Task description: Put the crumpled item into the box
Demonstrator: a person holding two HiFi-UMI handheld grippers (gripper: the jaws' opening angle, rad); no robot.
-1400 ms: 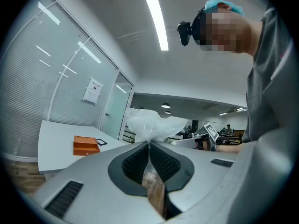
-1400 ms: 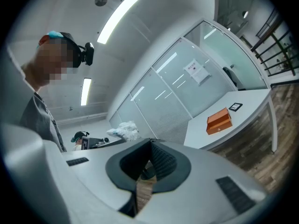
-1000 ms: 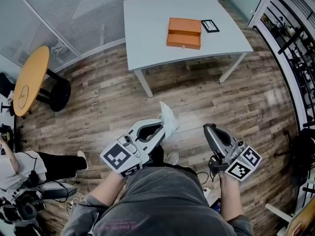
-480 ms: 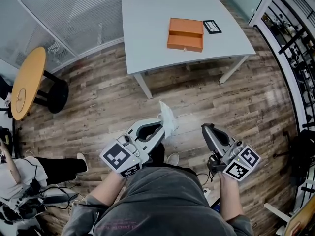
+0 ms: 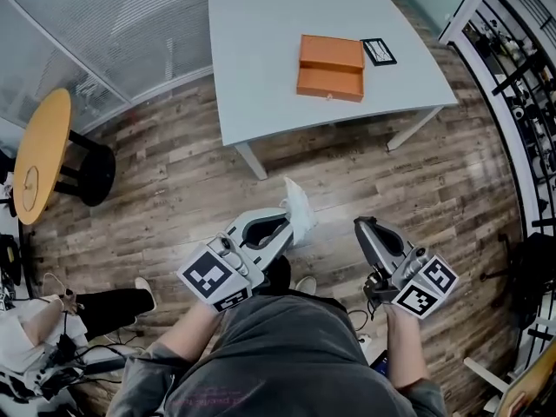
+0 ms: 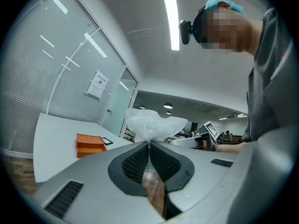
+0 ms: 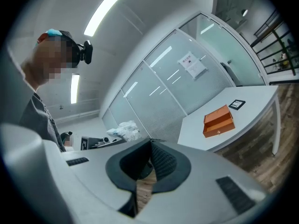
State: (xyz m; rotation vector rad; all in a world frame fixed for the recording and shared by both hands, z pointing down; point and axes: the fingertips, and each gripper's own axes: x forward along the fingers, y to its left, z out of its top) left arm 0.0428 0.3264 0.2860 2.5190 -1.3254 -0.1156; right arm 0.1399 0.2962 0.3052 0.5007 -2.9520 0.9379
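My left gripper [image 5: 291, 224] is shut on a crumpled white plastic item [image 5: 298, 207], which sticks up from the jaw tips above the wooden floor; the same crumpled item [image 6: 152, 123] shows pinched at the tips in the left gripper view. My right gripper [image 5: 363, 227] is shut with nothing in it, level with the left one and to its right. An orange box [image 5: 329, 66] with its drawer pulled open sits on the grey table [image 5: 261, 68], far ahead of both grippers. The box [image 7: 218, 121] also appears in the right gripper view, as does the crumpled item [image 7: 124, 130].
A small black-framed card [image 5: 379, 51] lies right of the box. A round wooden side table [image 5: 39, 155] stands at the left. Frosted glass walls run behind the grey table. A seated person's legs [image 5: 95, 298] and cables lie at lower left. Black railing [image 5: 521, 85] lines the right.
The table and box have shifted slightly in the head view as the person moves toward them. Both grippers keep their pose, and the left still holds the crumpled item.
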